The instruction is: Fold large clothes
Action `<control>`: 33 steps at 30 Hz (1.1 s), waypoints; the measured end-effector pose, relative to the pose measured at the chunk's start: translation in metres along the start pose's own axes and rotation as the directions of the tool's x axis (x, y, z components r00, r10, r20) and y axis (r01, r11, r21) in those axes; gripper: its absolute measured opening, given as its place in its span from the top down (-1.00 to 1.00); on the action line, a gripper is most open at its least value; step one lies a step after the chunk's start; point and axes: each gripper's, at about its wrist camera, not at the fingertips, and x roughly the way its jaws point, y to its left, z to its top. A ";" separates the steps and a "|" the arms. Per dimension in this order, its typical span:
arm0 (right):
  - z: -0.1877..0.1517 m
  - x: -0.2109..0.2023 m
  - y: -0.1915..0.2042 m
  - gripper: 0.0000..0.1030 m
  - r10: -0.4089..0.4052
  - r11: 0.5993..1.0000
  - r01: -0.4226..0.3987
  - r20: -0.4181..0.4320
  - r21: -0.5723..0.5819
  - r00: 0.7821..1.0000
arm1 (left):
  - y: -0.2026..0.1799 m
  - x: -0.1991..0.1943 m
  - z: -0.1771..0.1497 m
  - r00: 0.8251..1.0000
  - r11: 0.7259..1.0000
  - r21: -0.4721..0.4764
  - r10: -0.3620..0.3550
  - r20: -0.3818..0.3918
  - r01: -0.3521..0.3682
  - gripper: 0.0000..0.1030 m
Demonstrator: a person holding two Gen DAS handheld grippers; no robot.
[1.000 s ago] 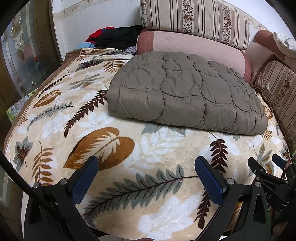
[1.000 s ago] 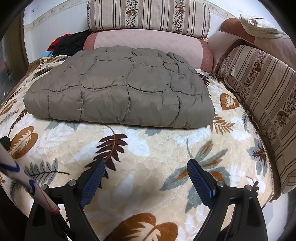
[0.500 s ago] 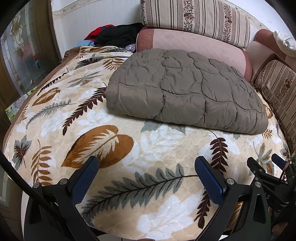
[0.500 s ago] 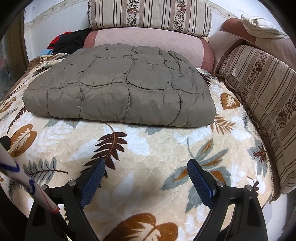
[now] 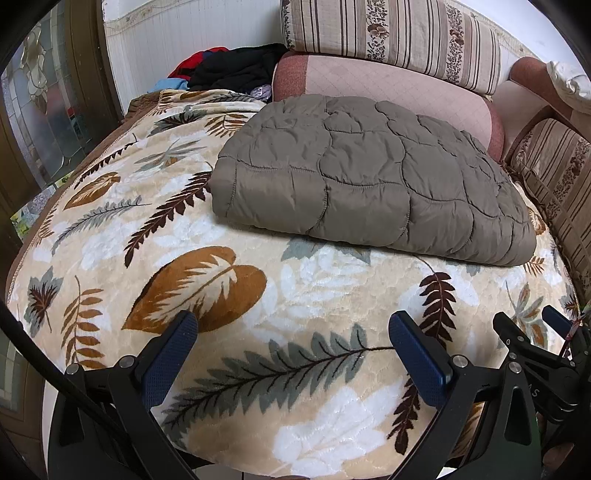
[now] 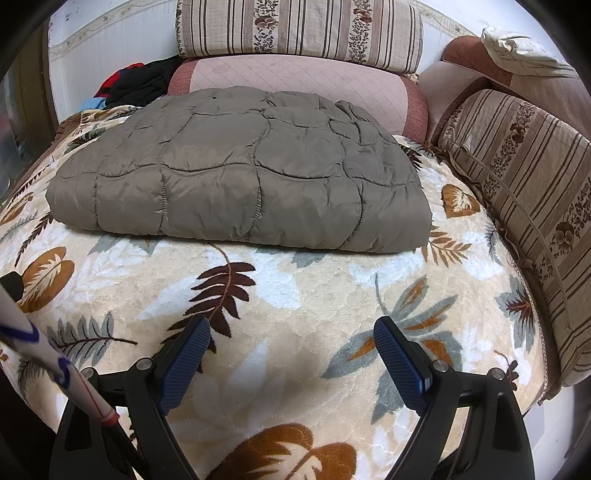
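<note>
A grey-brown quilted padded garment [image 5: 369, 177] lies folded into a thick rectangle on the leaf-patterned blanket [image 5: 221, 280]; it also shows in the right wrist view [image 6: 243, 177]. My left gripper [image 5: 293, 332] is open and empty, above the blanket in front of the garment, well short of its near edge. My right gripper [image 6: 291, 338] is open and empty too, in front of the garment's near edge; it also shows at the right edge of the left wrist view [image 5: 532, 325].
Striped and pink sofa cushions [image 6: 299, 33] stand behind the garment, more striped cushions [image 6: 524, 177] along the right. A pile of black, red and blue clothes [image 5: 229, 72] lies at the back left. A glass door [image 5: 40, 103] is at the left.
Both grippers have moved slightly closer to the folded garment. Both stay open and empty; the garment has not moved.
</note>
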 end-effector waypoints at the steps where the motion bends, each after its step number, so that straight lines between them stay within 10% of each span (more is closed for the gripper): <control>1: 0.000 0.000 0.000 -0.81 0.000 1.000 0.000 0.001 -0.001 1.000 | 0.000 0.000 0.000 1.000 1.000 0.000 0.001 0.000 -0.001 -0.99; 33: -0.001 0.001 0.005 -0.81 0.003 1.000 -0.003 0.003 -0.004 1.000 | 0.001 0.005 -0.002 1.000 1.000 -0.003 0.005 -0.020 -0.005 -0.99</control>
